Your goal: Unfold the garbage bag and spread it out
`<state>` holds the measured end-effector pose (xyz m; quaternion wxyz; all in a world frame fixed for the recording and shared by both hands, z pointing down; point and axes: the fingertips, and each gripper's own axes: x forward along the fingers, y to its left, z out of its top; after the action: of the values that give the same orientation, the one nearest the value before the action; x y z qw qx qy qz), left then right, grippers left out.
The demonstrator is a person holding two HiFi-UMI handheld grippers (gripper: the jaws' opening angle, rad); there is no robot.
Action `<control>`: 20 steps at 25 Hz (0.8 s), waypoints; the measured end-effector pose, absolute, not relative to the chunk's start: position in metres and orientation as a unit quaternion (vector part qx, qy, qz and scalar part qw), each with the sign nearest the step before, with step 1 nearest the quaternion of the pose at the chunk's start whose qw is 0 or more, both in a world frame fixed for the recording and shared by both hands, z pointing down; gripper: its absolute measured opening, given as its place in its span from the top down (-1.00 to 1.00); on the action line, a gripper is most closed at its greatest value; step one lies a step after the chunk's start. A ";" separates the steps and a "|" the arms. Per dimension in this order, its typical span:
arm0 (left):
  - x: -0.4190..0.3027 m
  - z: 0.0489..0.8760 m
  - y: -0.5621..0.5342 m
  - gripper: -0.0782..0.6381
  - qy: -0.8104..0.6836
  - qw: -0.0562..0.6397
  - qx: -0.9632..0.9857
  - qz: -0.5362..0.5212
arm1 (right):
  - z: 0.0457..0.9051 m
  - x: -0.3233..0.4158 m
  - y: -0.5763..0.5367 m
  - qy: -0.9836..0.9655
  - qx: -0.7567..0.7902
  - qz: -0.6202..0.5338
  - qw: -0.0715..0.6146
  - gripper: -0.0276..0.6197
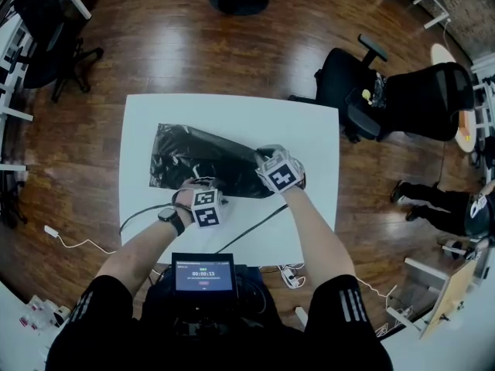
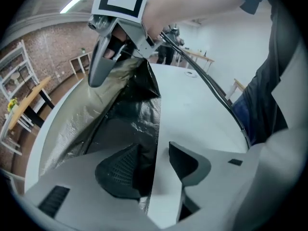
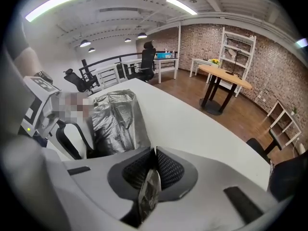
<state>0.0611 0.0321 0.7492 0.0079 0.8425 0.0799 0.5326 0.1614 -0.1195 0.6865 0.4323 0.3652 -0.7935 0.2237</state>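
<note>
A black garbage bag (image 1: 197, 159) lies crumpled and partly spread on the white table (image 1: 309, 130). My left gripper (image 1: 203, 185) is at the bag's near edge and my right gripper (image 1: 271, 159) at its right end. In the left gripper view the bag (image 2: 130, 114) runs up from my left gripper (image 2: 155, 146), its edge caught low between the jaws, to the right gripper (image 2: 103, 57), which lifts a corner. In the right gripper view my right gripper (image 3: 155, 150) is shut, with a strip of bag film (image 3: 150, 191) pinched between the pads; the rest of the bag (image 3: 115, 121) lies beyond.
Black cables (image 1: 247, 226) trail over the table's near edge. A small screen (image 1: 203, 274) sits at my chest. Office chairs stand at the right (image 1: 387, 91) and far left (image 1: 46, 29). Another person's legs (image 1: 433, 203) are at the right. Wooden floor surrounds the table.
</note>
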 end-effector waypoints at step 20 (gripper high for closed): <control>0.061 0.747 0.033 0.19 0.073 0.019 0.844 0.531 | 0.730 0.195 -0.155 -0.772 0.375 0.260 0.444 0.64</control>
<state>0.0607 0.0328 0.7471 0.0192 0.8440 0.0734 0.5309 0.1953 -0.1545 0.7296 0.4438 0.3746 -0.7715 0.2597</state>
